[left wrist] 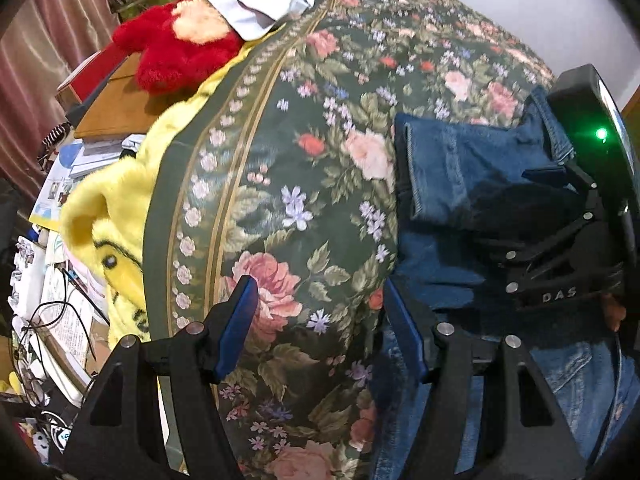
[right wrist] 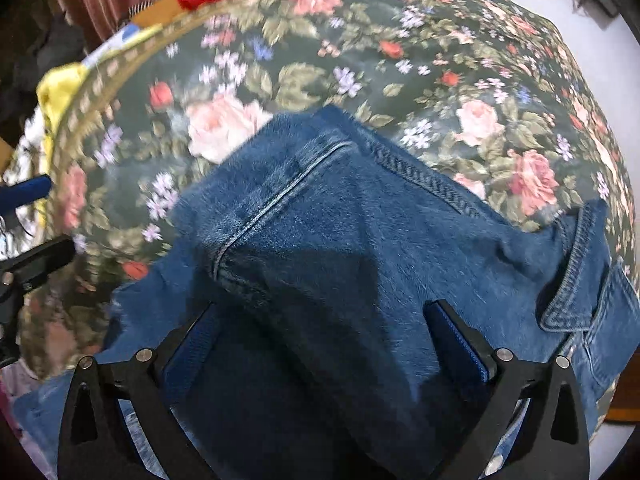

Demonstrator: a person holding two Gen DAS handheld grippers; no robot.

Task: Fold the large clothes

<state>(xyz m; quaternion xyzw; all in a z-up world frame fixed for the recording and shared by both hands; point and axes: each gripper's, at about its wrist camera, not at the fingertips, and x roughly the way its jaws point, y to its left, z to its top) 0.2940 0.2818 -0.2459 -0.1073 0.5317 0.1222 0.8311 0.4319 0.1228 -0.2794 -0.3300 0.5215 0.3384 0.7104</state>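
Denim garment: your task piece is a blue denim jacket (right wrist: pixel 340 240), thick cotton with heavy stitched seams, lying on the dark green floral bedspread (left wrist: pixel 320 120) near its front edge.
Weight and feel: you should expect it to be heavy for its bulk, stiff at seams and collar, soft in the panels, not slippery, not fragile.
Where to hold: take it at a doubled seam or hem, such as the stitched edge (right wrist: pixel 432 184) on the far side of the jacket; a single panel layer would likely sag and drag.
Right tool: your right tool (right wrist: pixel 328 344) has its fingers spread apart, straddling a raised fold of the jacket; whether the pads press the cloth I cannot tell.
Left tool: your left tool (left wrist: pixel 320 328) stands apart and holds nothing, its right finger just beside the jacket's left edge, the rest over bare bedspread.
Count, garments to fold: one denim jacket.
Count, tools: two.
Count, plush toys: one red plush toy (left wrist: pixel 180 56) beyond the bedspread's far left border, one yellow plush toy (left wrist: pixel 116 224) against its left border.
Count, other cloth: one white cloth (left wrist: pixel 260 4) at the bedspread's far edge.
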